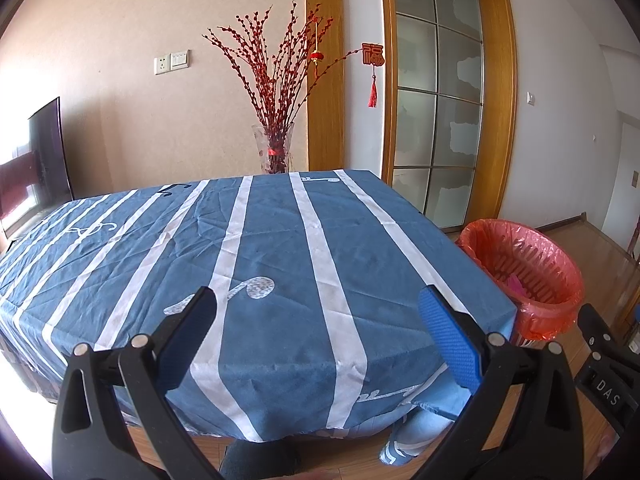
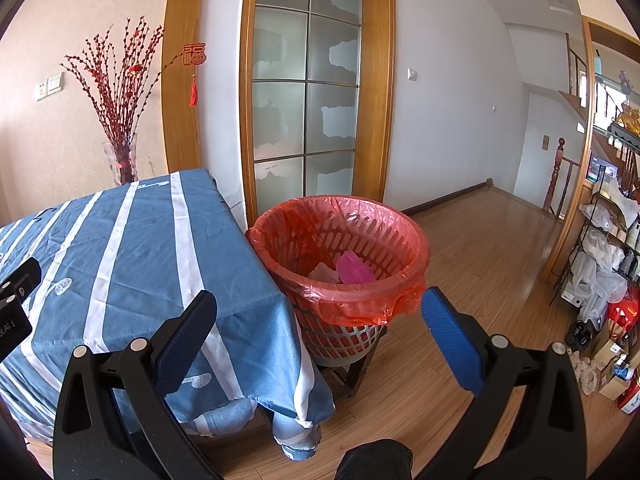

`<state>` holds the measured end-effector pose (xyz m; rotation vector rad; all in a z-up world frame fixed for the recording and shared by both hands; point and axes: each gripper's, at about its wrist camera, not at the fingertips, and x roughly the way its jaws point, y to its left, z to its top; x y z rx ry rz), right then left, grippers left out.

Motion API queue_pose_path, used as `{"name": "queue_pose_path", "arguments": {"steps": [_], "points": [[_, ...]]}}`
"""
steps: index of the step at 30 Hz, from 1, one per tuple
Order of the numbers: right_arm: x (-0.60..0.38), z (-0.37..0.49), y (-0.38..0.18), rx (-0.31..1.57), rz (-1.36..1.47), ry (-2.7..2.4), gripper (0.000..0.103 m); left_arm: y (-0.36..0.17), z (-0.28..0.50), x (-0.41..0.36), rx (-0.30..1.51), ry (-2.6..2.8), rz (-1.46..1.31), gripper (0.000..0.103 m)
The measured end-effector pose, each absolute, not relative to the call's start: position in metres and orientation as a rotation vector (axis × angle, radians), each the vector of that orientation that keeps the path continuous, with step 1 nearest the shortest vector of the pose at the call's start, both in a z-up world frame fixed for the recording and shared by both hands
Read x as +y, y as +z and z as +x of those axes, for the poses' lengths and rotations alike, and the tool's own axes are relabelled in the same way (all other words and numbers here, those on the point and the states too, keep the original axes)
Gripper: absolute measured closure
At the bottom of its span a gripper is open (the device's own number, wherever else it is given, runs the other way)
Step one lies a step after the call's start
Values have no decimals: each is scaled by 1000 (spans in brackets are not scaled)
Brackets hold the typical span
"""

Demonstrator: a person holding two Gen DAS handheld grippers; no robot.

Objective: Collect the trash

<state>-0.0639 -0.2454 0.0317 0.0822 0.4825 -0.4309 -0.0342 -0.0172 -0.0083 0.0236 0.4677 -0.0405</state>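
My left gripper (image 1: 316, 320) and right gripper (image 2: 318, 316) both hang spread and empty; the red-lined trash basket (image 2: 340, 300), pink scraps inside, sits straight ahead of the right one, nearer it

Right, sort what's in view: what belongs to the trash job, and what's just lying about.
Belongs to the job:
- waste basket with red liner
- pink scrap and pale scrap inside it
- left tool and right tool, both open and empty
- table, no trash visible on it

Just lying about:
- vase of red branches
- cluttered shelf rack
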Motion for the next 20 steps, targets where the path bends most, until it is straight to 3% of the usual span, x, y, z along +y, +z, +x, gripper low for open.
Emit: {"name": "queue_pose_path", "arguments": {"steps": [20], "points": [[-246, -64, 34, 483, 87, -434, 2, -7, -33, -19, 474, -42, 23, 4]]}}
